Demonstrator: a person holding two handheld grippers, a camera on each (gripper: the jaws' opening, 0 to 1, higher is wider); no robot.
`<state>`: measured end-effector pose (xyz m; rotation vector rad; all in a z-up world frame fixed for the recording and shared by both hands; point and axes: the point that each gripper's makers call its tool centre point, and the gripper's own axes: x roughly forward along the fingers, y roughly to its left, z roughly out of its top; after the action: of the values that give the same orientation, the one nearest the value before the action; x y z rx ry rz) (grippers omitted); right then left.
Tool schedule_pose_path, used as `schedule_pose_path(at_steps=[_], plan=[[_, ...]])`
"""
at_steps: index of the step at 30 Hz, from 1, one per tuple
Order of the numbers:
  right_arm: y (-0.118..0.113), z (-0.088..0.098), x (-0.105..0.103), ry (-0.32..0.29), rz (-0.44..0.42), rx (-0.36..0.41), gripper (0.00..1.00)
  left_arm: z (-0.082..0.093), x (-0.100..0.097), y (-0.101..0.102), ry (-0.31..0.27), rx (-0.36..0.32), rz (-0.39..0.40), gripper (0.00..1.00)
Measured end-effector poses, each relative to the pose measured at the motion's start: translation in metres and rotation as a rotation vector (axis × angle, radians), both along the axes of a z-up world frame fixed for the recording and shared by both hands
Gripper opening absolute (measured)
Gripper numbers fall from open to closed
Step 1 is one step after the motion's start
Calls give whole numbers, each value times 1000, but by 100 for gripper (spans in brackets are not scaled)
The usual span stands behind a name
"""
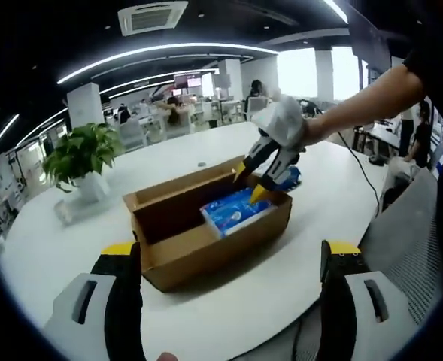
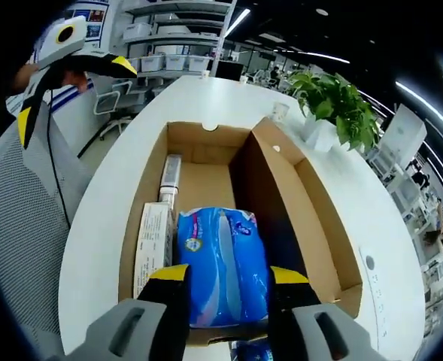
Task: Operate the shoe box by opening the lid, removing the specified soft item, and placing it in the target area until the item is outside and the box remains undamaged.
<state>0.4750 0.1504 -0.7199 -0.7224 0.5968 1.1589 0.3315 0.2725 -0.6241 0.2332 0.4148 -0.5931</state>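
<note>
Cardboard shoe box (image 1: pixel 206 233) open on white table (image 1: pixel 71 248). Blue soft pack (image 2: pixel 223 265) inside, right gripper (image 2: pixel 226 275) jaws straddling it, grip uncertain. Left gripper (image 1: pixel 232 252) spread wide, well back.

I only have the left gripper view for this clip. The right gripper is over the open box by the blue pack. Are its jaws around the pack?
Observer: Yes. The right gripper has one jaw on each side of the blue pack. I cannot confirm a firm grip.
Reviewer: Anything else inside the shoe box?
Observer: A flat white carton lies beside the pack, along one wall of the shoe box.
Reviewer: That all?
Observer: A white tube lies just beyond the carton.
</note>
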Motion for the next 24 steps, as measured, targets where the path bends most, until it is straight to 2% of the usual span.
schedule_pose_path(at_steps=[4,9,13,16,22,24], plan=[[5,-6,-1,13,12,-8,33,-9,-8,1,10,-2,13,99],[11,-9,2,18,5,-2,32,-13,-12,-1,-24,20,23,99],[13,-15,5,35,-4,-22,31,-17,-11,-2,-36,33,15,95],[16,-17,7,51,-19,-13,29,-20,-10,-3,-36,42,10,96],[17,-26,8,71,-27,-42,23,-17,-9,-5,-30,-40,18,99],[16,-28,9,65,-32,-55,18,-17,-8,-3,-34,-34,27,99]])
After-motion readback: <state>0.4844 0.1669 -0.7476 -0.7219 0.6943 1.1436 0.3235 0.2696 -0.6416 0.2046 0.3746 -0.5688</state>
